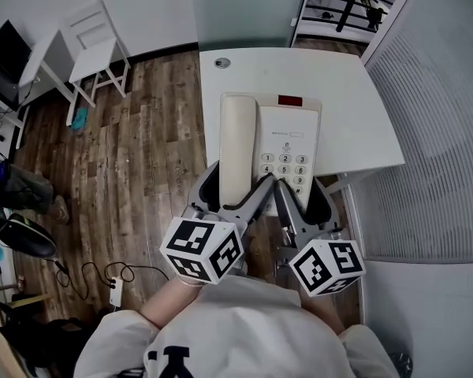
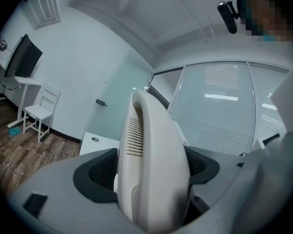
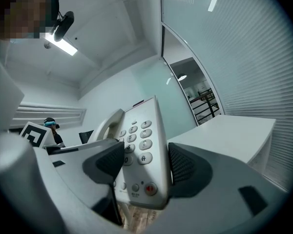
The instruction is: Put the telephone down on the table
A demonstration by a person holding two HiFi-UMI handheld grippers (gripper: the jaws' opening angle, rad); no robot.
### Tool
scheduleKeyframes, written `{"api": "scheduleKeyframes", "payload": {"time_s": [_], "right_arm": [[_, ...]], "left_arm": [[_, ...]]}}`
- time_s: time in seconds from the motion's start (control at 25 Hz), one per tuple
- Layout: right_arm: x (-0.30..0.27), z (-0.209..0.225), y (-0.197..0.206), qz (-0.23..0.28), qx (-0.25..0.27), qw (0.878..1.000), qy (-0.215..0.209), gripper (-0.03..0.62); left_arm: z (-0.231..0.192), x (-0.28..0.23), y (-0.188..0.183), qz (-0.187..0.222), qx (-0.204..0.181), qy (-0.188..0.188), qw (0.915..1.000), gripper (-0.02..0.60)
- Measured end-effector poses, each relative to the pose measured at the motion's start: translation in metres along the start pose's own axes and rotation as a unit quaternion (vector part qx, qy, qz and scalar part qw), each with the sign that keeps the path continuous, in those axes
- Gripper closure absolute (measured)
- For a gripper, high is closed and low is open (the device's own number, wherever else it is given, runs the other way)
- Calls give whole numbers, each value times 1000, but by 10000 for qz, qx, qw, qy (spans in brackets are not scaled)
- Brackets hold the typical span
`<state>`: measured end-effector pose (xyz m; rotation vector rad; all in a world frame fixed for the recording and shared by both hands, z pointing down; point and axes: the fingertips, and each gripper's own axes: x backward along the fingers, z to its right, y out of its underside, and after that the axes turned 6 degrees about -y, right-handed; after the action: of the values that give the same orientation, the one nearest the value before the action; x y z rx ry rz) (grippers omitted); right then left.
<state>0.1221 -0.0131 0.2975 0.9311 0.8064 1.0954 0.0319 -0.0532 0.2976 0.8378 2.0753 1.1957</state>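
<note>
The cream-white plastic desk telephone (image 1: pixel 270 148) is carried by both claws at its near end. The left gripper (image 1: pixel 233 189) is clenched on the long handset (image 2: pixel 151 169), which lies in its cradle; the dark pads press it from both sides. The right gripper (image 3: pixel 145 167) grasps the keypad side of the base, with its jaws on the two edges beside the bottom row of buttons.

The step in hand seems to be the lowering itself. The telephone is over the near part of the white rectangular table (image 1: pixel 355 101), but its near end hangs past the table edge, and the right gripper view shows brown wooden floor (image 1: pixel 142 132) under it. Whether the far end already touches the top, I cannot tell from here.

The next move probably calls for pushing the telephone a little forward, so that the whole base is over the table, then bringing it down flat – and only after this opening both claws.

The table is bare except for a small round grommet (image 1: pixel 222 63) far at the back corner. A white wooden chair (image 1: pixel 94 42) stands well apart on the left – not in the way.
</note>
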Motion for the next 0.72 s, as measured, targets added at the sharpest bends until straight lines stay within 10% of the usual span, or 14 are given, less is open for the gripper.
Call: {"api": "scheduleKeyframes", "payload": {"time_s": [0.72], "right_arm": [[-167,49,-47,174,14,9997,140,296]], "left_arm": [[-76,-148,-78,-21,-84,170,9998,186]]}}
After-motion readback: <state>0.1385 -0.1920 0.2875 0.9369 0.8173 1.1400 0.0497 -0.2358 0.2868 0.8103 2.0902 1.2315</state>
